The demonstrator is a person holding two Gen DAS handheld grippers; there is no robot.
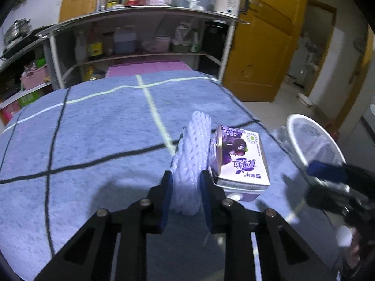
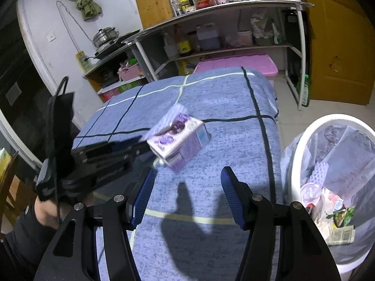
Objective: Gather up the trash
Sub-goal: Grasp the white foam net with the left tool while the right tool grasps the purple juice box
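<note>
My left hand-held gripper (image 1: 186, 188) clenches the white foam net (image 1: 191, 161), the purple carton (image 1: 239, 161) touching it at 3 o'clock near the tabletop (image 1: 93, 126) edge; my right hand-held gripper (image 2: 187, 195) hangs released, trash bin (image 2: 302, 131) at 3 o'clock.

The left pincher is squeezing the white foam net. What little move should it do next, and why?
Probably lift the foam net a little and carry it right, toward the trash bin. The left gripper is shut on it, the milk carton leans right beside it, and the bin already holds trash. The right gripper hangs open.
</note>
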